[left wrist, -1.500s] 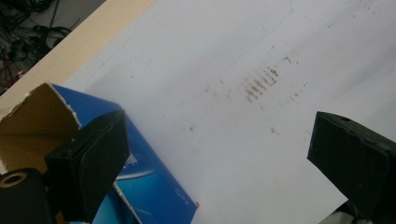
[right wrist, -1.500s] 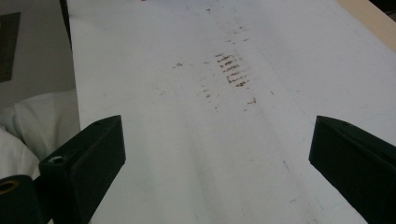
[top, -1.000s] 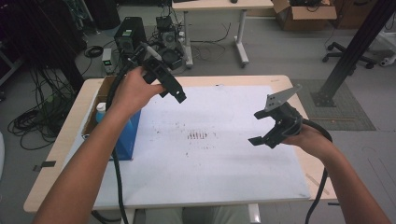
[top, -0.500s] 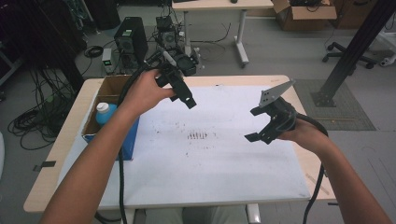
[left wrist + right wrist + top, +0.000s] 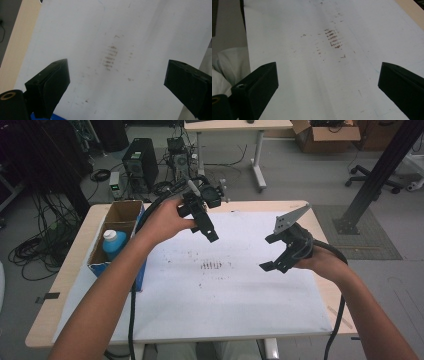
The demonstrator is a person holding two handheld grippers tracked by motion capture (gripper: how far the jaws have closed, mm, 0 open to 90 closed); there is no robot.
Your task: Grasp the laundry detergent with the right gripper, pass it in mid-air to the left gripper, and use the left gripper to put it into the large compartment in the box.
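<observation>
Meanwhile, left tool point(image 5: 202, 217) has swung farther over the sheet point(image 5: 210, 290).

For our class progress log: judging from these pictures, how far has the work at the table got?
Barely begun, it seems. Done: nothing visibly; the bottle stands in the cardboard box at the table's left edge. In hand: the left gripper and right gripper hover open and empty above the white sheet with its brown marks. Left: probably everything, starting with grasping something.
</observation>
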